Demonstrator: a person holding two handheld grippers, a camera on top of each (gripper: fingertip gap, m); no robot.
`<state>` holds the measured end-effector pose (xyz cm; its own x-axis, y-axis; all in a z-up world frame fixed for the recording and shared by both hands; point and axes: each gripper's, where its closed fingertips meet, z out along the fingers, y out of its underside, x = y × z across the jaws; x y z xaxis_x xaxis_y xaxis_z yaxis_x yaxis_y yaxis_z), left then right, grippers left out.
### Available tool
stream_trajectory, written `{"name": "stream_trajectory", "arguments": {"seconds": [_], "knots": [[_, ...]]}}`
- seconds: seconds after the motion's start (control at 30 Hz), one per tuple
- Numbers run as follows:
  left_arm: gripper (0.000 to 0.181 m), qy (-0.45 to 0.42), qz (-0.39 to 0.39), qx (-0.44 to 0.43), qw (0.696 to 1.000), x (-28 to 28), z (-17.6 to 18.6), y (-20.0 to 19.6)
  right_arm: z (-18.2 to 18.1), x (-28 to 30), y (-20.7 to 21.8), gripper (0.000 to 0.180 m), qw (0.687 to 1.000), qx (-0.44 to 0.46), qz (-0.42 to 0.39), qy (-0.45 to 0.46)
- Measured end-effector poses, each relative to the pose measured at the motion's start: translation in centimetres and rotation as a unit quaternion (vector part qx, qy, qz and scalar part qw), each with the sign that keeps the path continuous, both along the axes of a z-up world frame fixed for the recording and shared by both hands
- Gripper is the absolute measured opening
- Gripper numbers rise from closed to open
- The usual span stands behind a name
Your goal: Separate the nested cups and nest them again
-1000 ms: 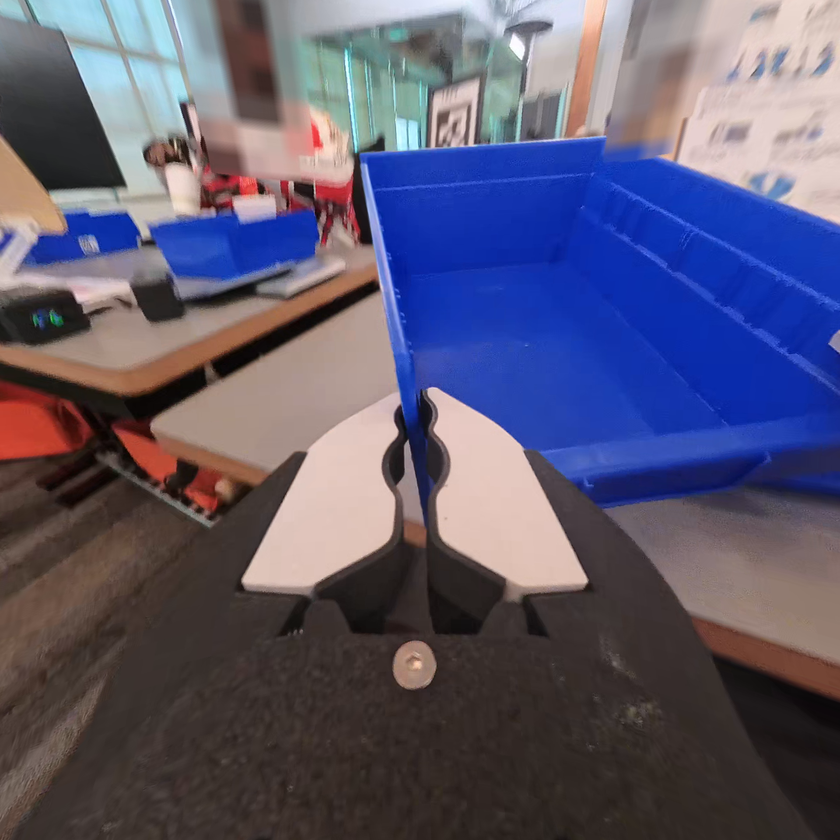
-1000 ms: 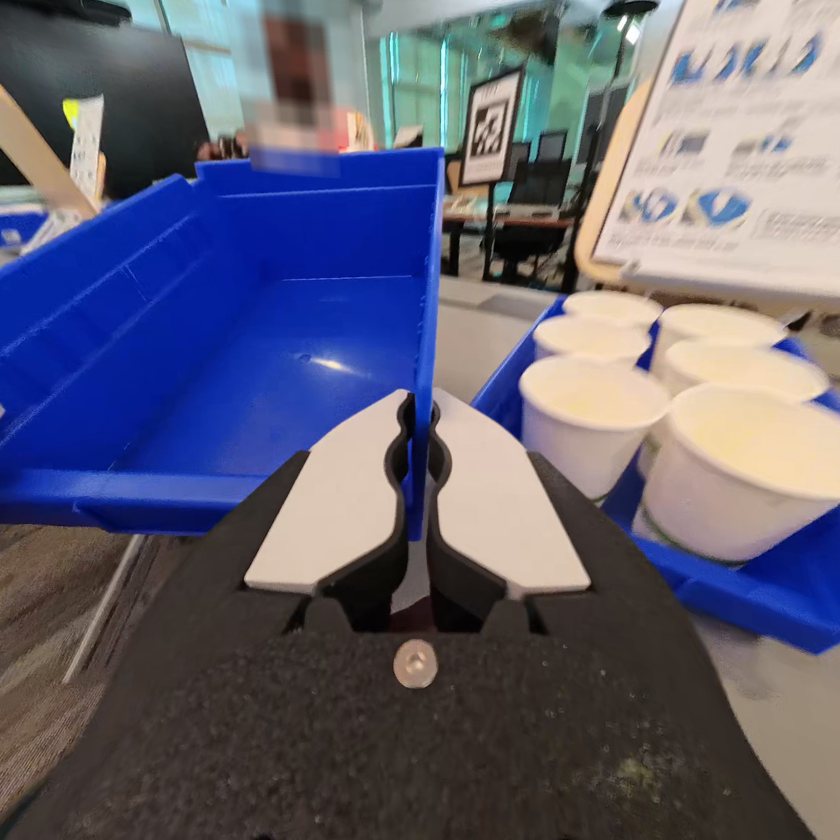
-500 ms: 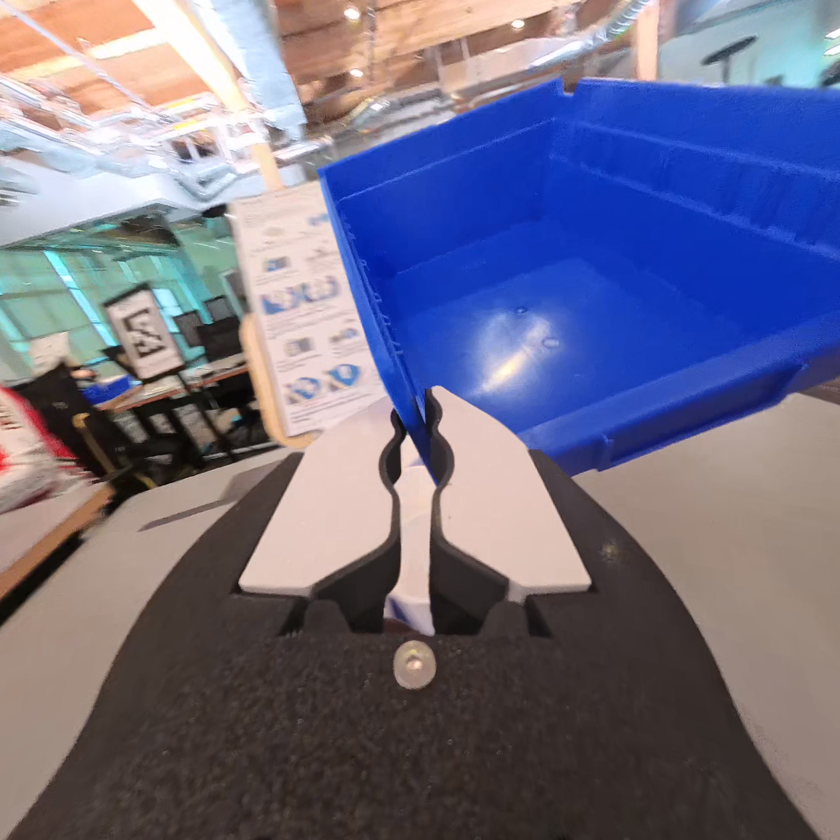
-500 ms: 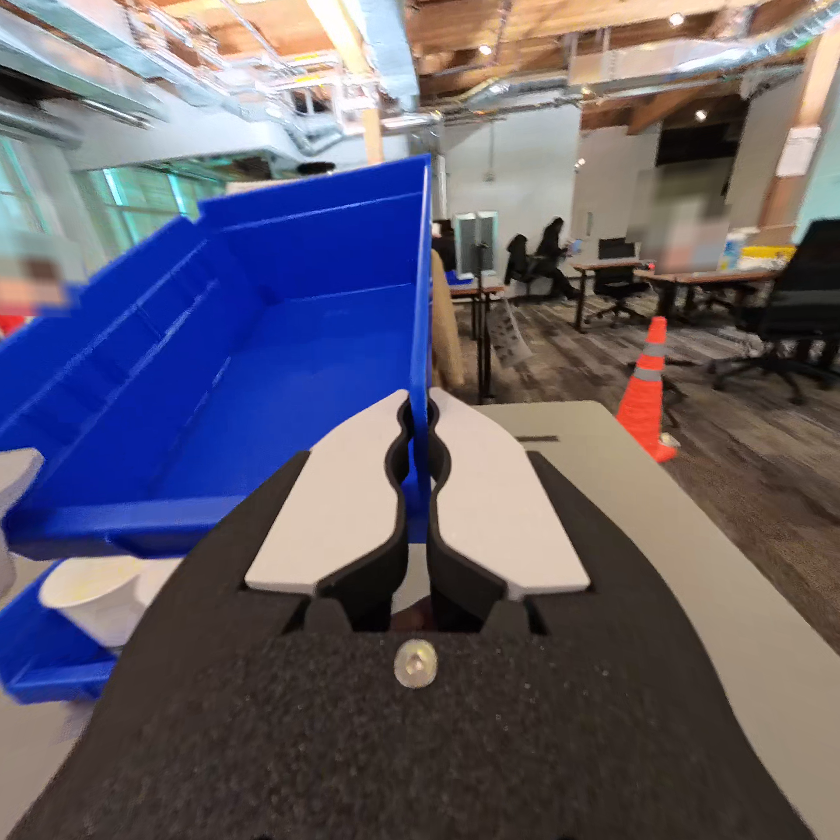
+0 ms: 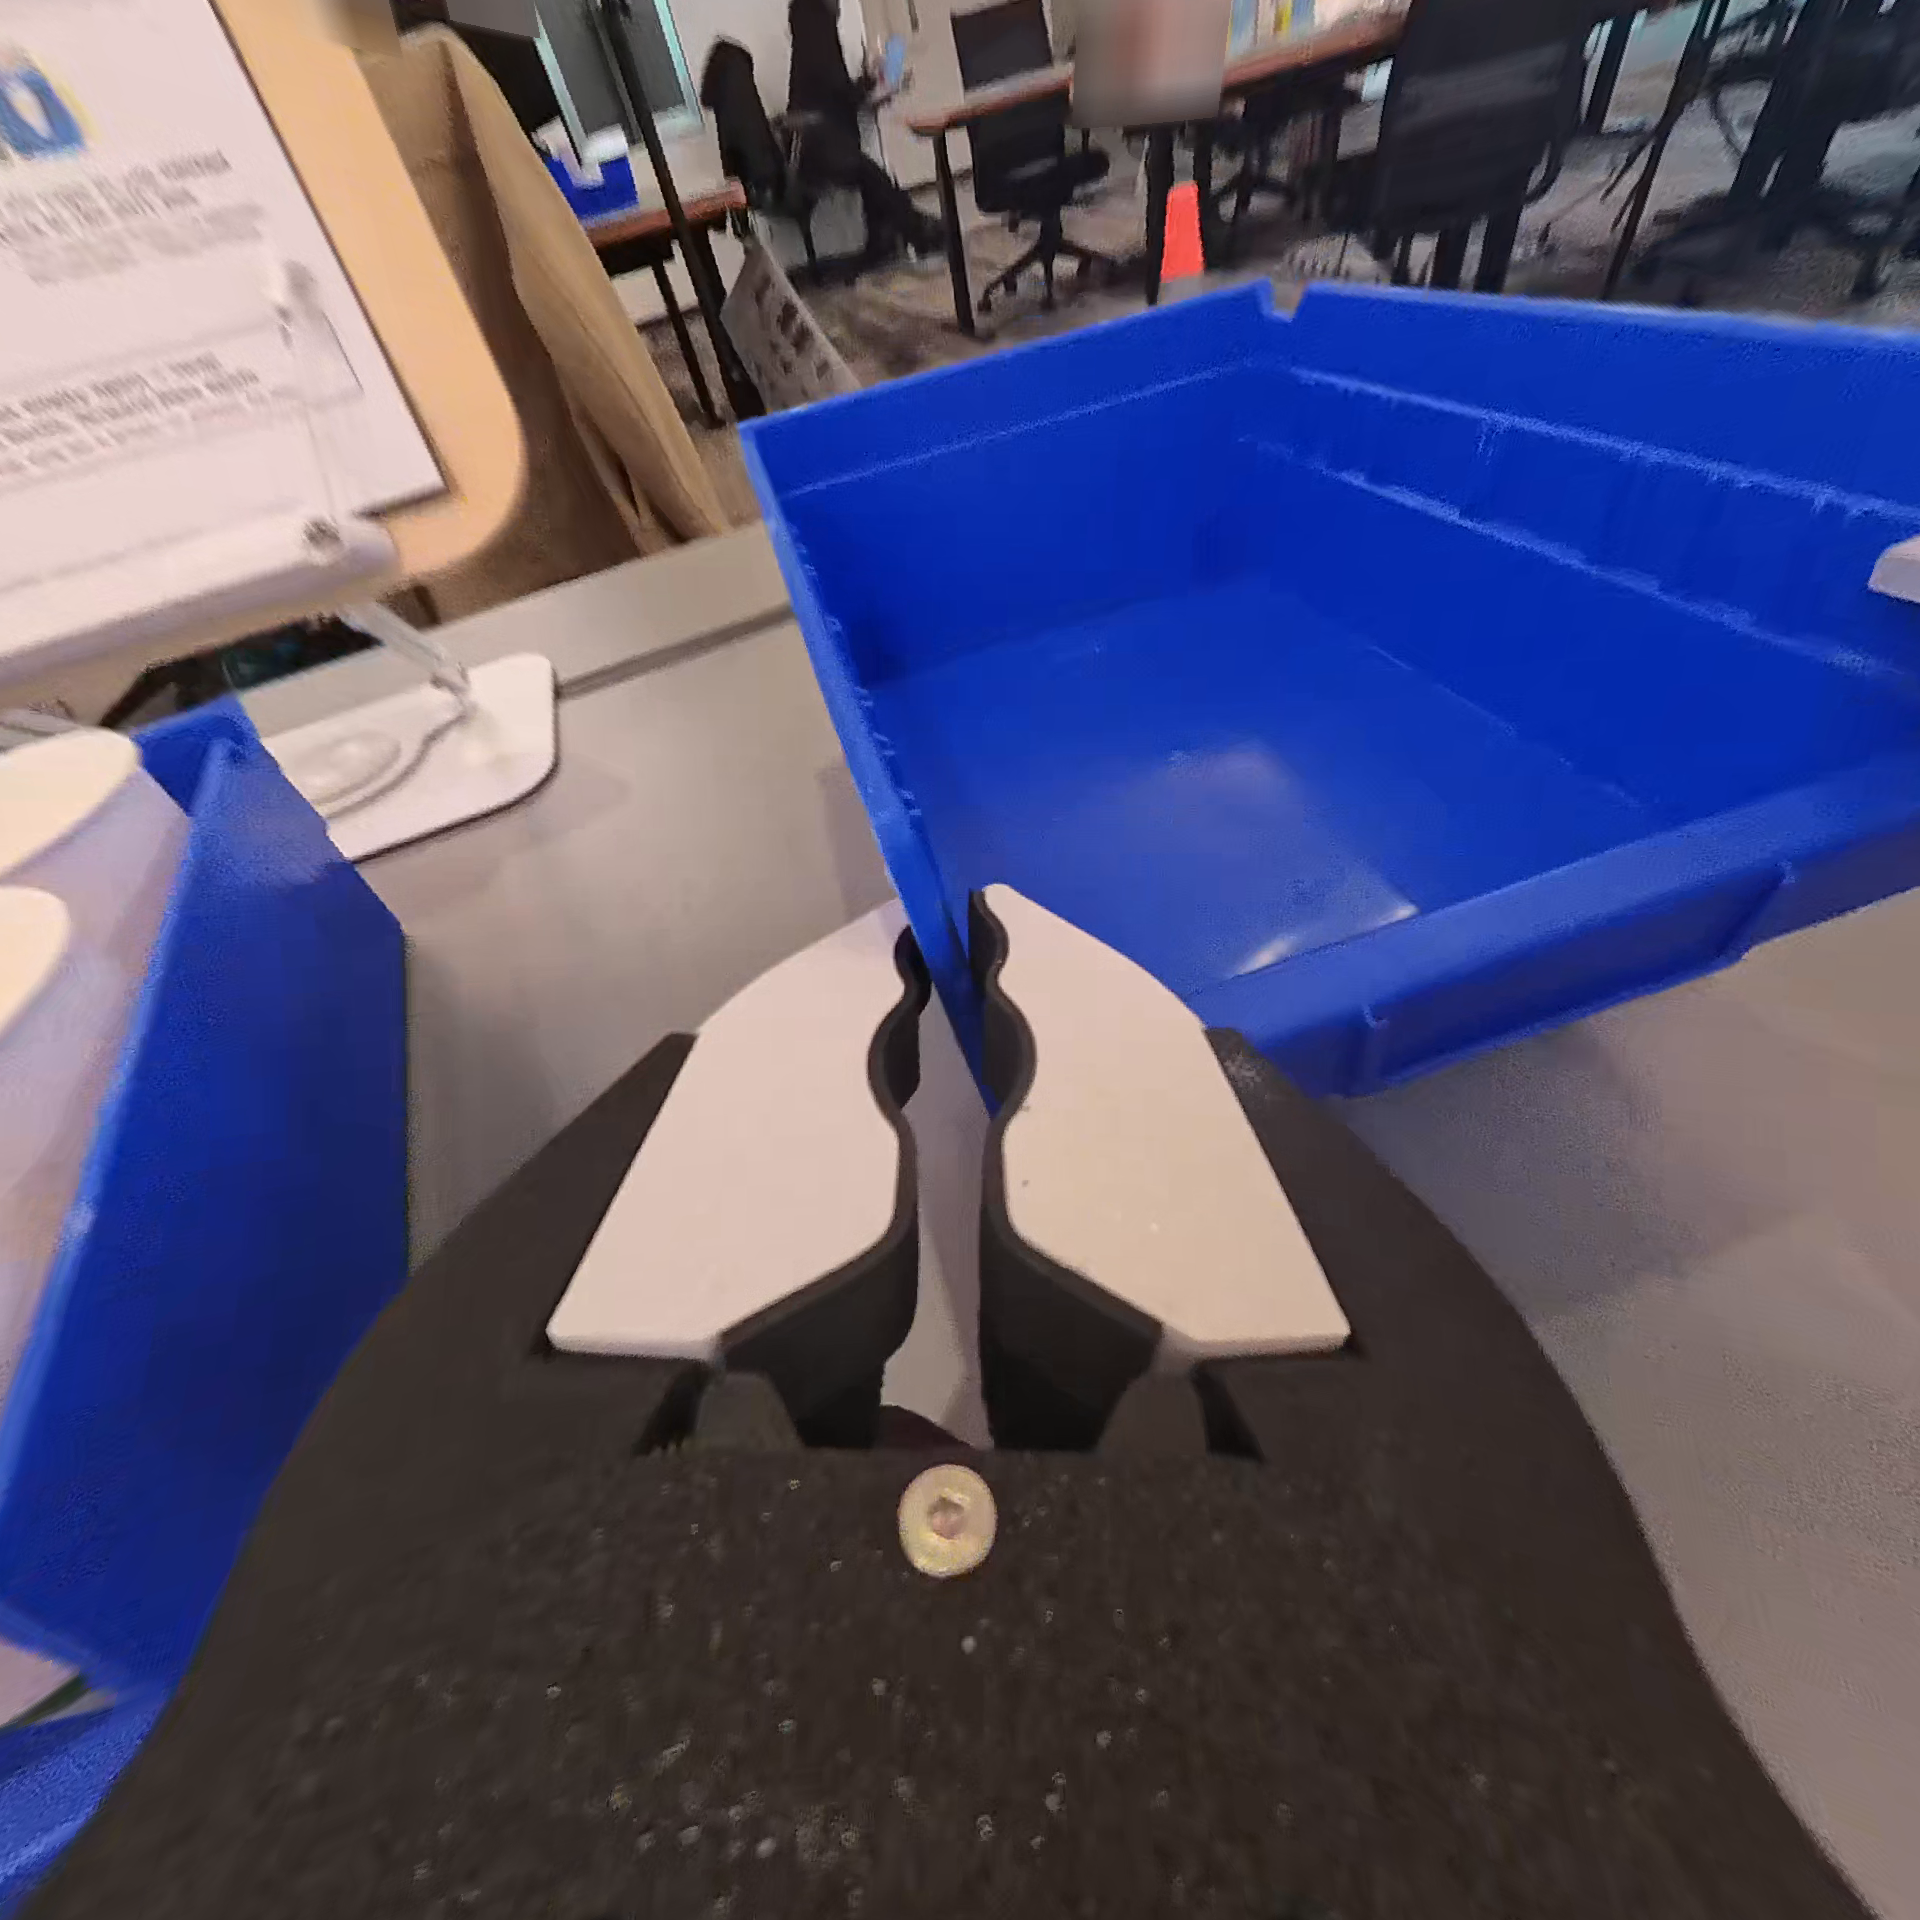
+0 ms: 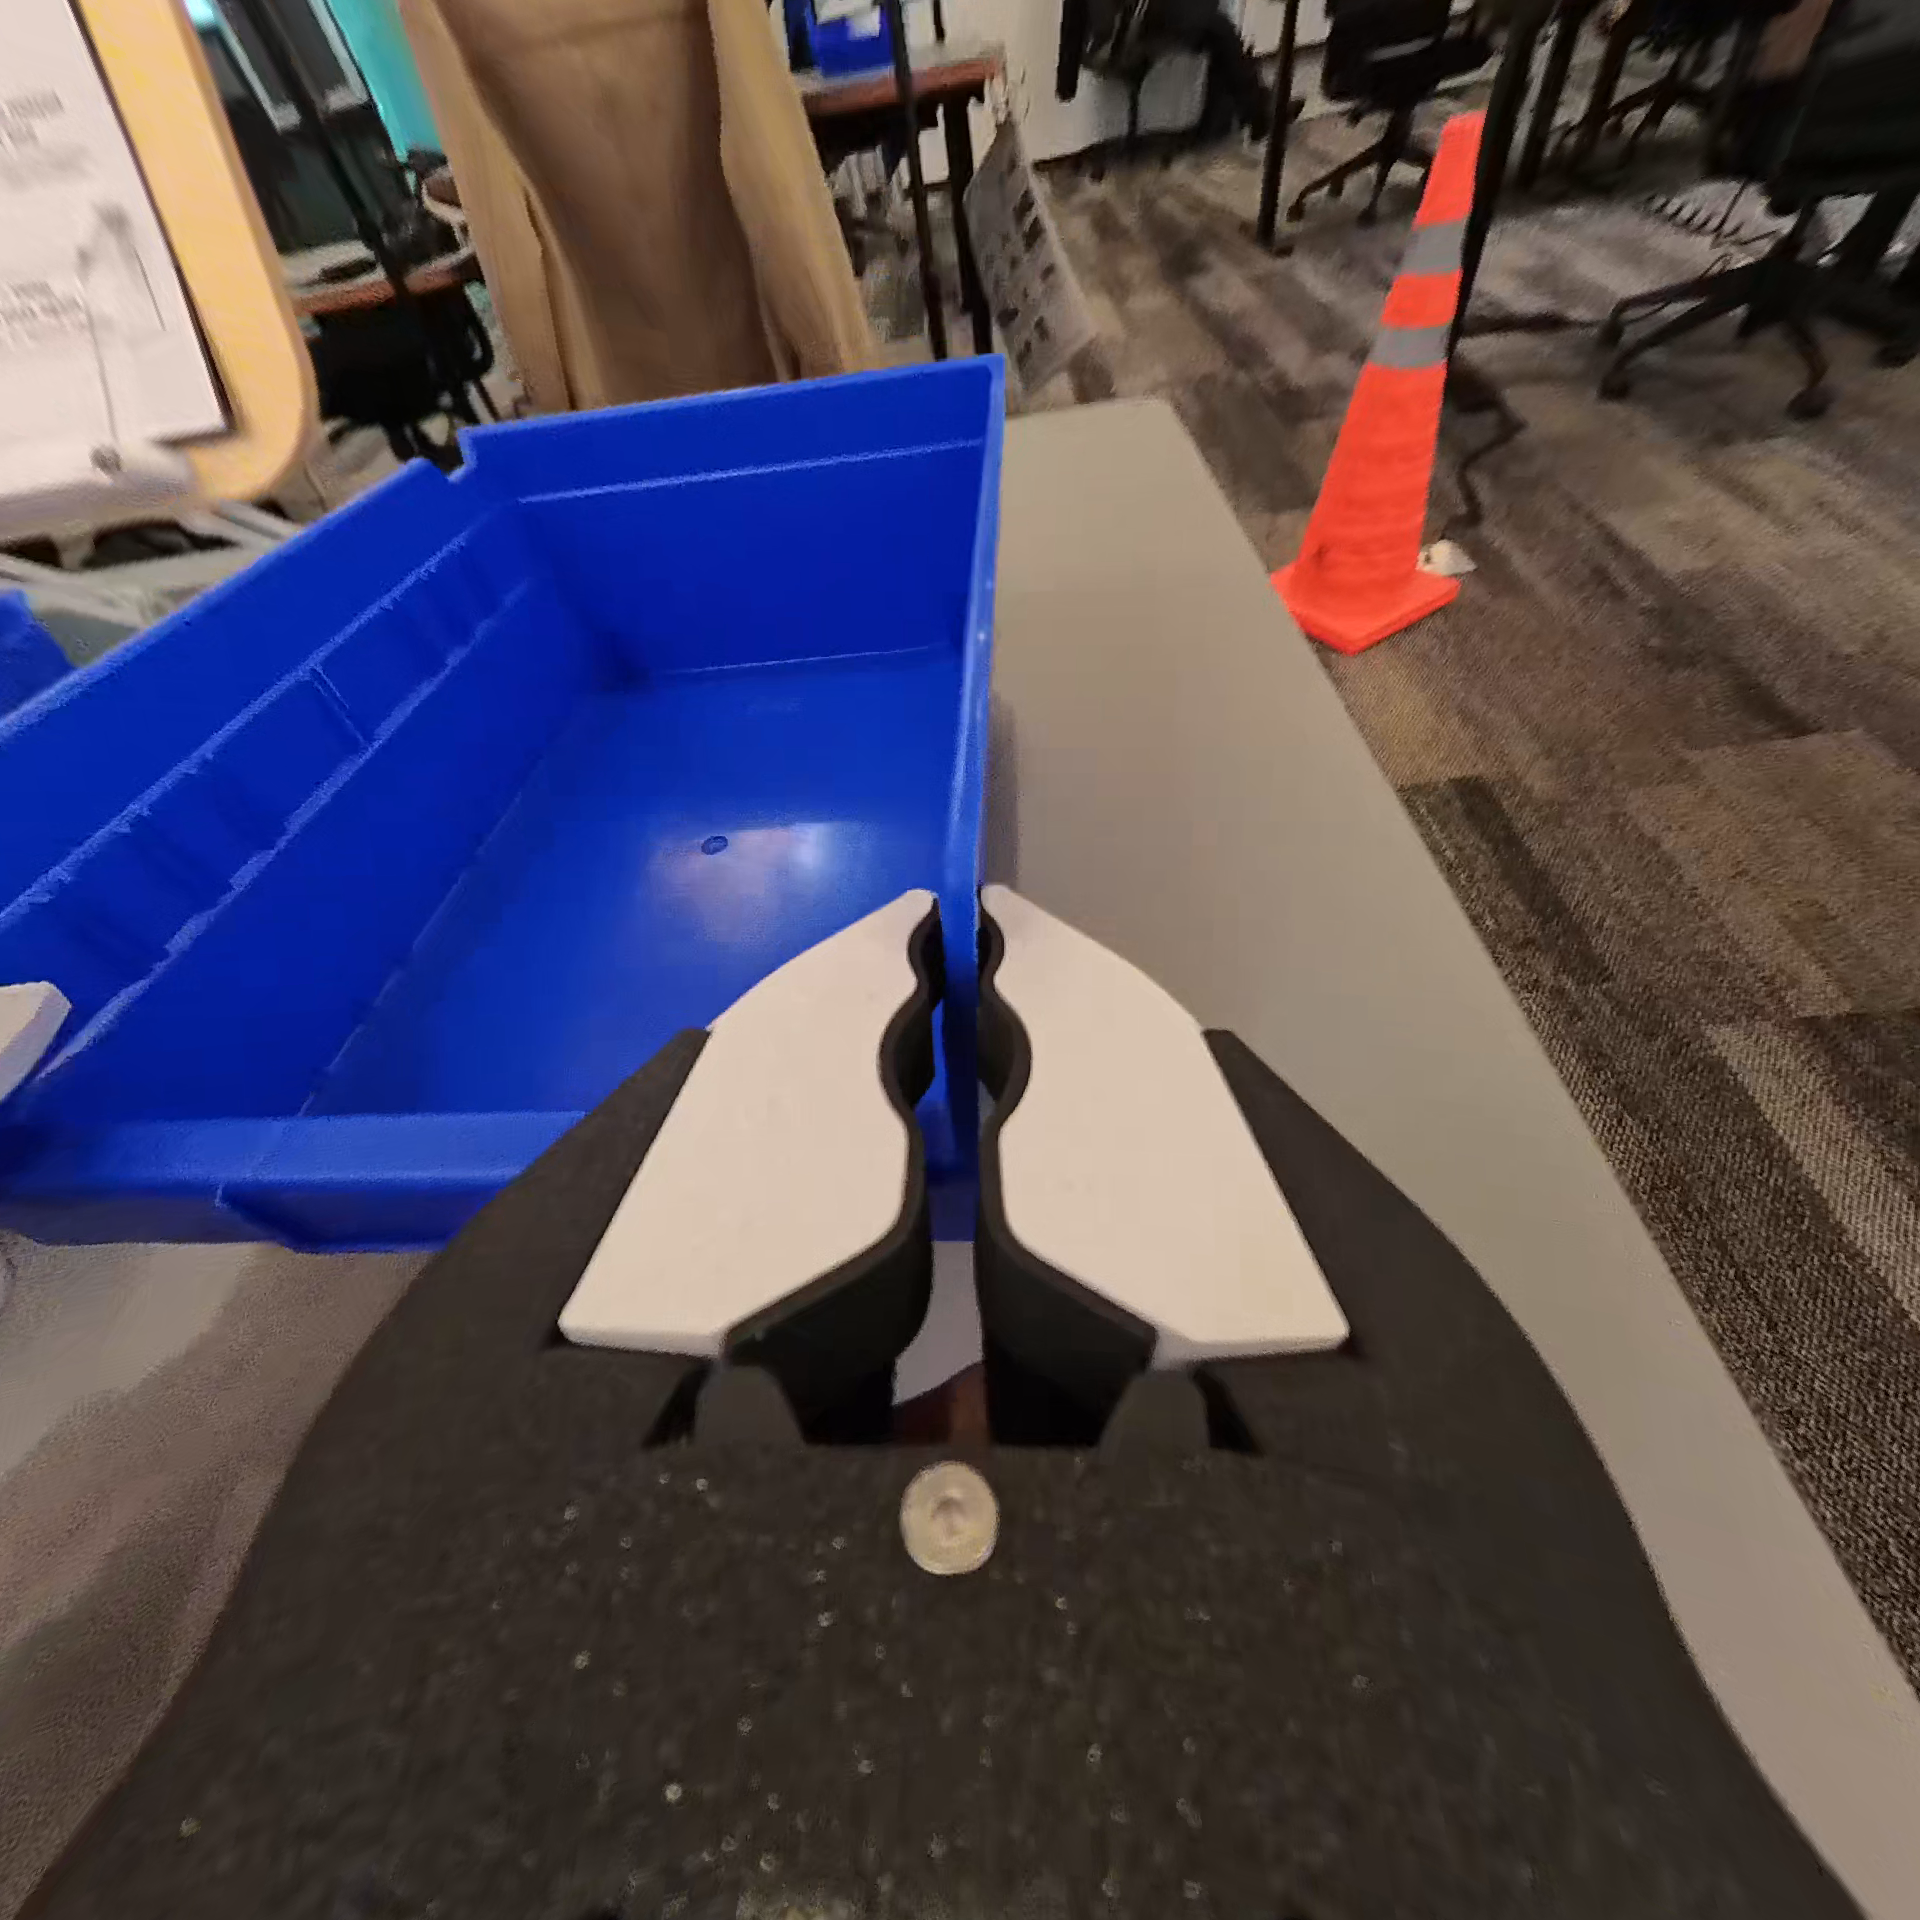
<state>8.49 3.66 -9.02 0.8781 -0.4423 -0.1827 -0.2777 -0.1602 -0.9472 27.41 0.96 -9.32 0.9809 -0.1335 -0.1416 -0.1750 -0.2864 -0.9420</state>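
An open office with dark desks and rolling chairs lies behind a grey tabletop (image 6: 1164,790), and an orange traffic cone with grey bands (image 6: 1387,416) stands on the carpet beside it. The left gripper (image 5: 951,935) is clamped on the left side wall of an empty, blue rectangular plastic bin (image 5: 1299,748), pads pinching the thin rim. The right gripper (image 6: 961,925) is clamped on the opposite side wall of the same bin, seen there as the blue bin (image 6: 582,790). At the far left of the left wrist view, white paper cups (image 5: 52,821) sit in a second blue plastic bin (image 5: 239,1039), near the empty one, with a white instruction board on a stand (image 5: 156,312) behind.
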Motion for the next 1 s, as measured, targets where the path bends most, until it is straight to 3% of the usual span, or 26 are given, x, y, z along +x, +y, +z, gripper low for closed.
{"name": "stream_trajectory", "arguments": {"seconds": [0.2, 0.3, 0.33, 0.4, 0.53, 0.63, 0.8, 0.9, 1.0], "knots": [[0.009, 0.070, 0.000, -0.011, 0.997, 0.2, -4.0, 0.5, -3.5, 0.6, 0.6, 0.003, 0.999, -0.049, 0.002, -0.009], [0.012, 0.085, -0.001, -0.015, 0.996, 0.3, -4.5, -0.1, -3.6, 0.8, 0.7, 0.003, 0.999, -0.033, -0.005, 0.013], [0.024, 0.077, -0.012, -0.019, 0.997, 0.7, -4.5, -0.4, -3.6, 0.8, 0.7, 0.003, 0.999, -0.035, -0.006, 0.008], [0.053, 0.071, -0.023, -0.021, 0.997, 0.5, -4.3, -1.0, -3.6, 0.9, 0.5, 0.006, 0.999, -0.041, -0.014, 0.002], [0.055, 0.084, -0.038, 0.006, 0.996, -2.6, -2.0, -2.8, -2.1, 1.7, -1.6, 0.036, 0.997, -0.022, -0.060, -0.038], [0.046, 0.058, -0.054, 0.021, 0.997, -7.9, 0.9, -5.2, 0.7, 0.4, -3.8, 0.044, 0.995, 0.018, -0.078, -0.055], [0.054, -0.027, 0.017, 0.015, 0.999, -23.7, 4.5, -6.5, 3.7, -12.3, -5.0, 0.045, 0.993, 0.083, 0.058, -0.067], [0.055, -0.071, 0.081, -0.004, 0.994, -32.5, 3.2, -6.2, 2.7, -22.3, -4.8, 0.044, 0.983, 0.085, 0.157, -0.052], [0.056, -0.101, 0.101, -0.053, 0.988, -36.4, 0.2, -5.0, -0.9, -30.8, -3.5, 0.047, 0.972, 0.019, 0.229, -0.048]]}}
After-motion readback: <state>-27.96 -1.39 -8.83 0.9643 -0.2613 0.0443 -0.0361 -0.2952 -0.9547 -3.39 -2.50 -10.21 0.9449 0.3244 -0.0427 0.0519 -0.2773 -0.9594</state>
